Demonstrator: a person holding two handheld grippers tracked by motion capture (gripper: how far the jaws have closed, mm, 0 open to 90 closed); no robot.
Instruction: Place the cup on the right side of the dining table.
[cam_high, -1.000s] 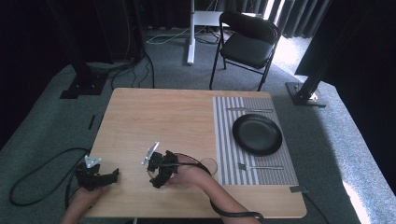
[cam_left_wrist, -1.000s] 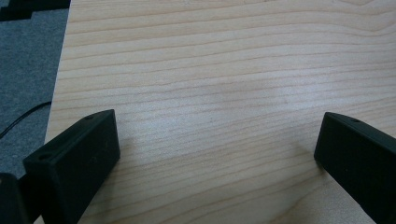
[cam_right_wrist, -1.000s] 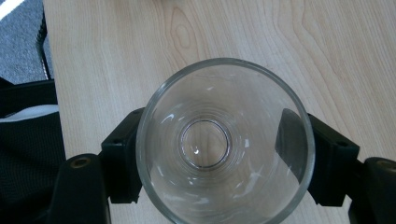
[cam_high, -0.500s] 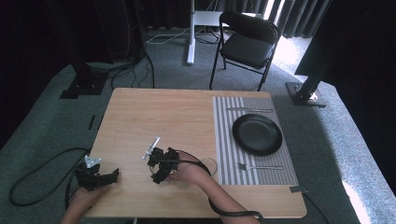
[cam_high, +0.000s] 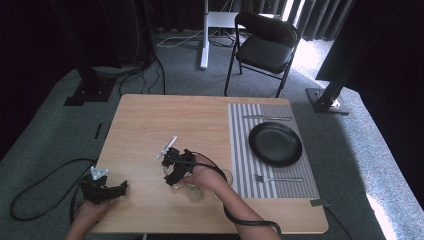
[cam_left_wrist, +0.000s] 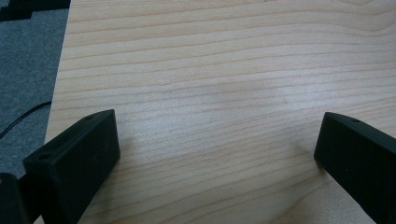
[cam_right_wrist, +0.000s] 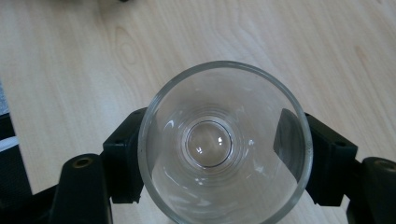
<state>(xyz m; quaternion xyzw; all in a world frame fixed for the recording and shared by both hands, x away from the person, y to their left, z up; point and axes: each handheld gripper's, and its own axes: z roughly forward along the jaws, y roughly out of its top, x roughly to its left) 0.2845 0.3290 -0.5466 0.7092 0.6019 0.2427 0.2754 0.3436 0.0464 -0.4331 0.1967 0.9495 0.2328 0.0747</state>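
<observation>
Glass (cam_high: 192, 187) got clamped by the right gripper (cam_high: 176, 167) at the bench's (cam_high: 150, 125) near middle after it drifted slightly left since a second ago, so probably a carry; left gripper (cam_left_wrist: 215, 149) fingers were apart, empty; right gripper view looked straight down the upright glass (cam_right_wrist: 224, 144), mouth toward camera.

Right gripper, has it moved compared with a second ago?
Yes. In the high view the right gripper, shut on the glass, has slid slightly left, away from the striped mat.
</observation>
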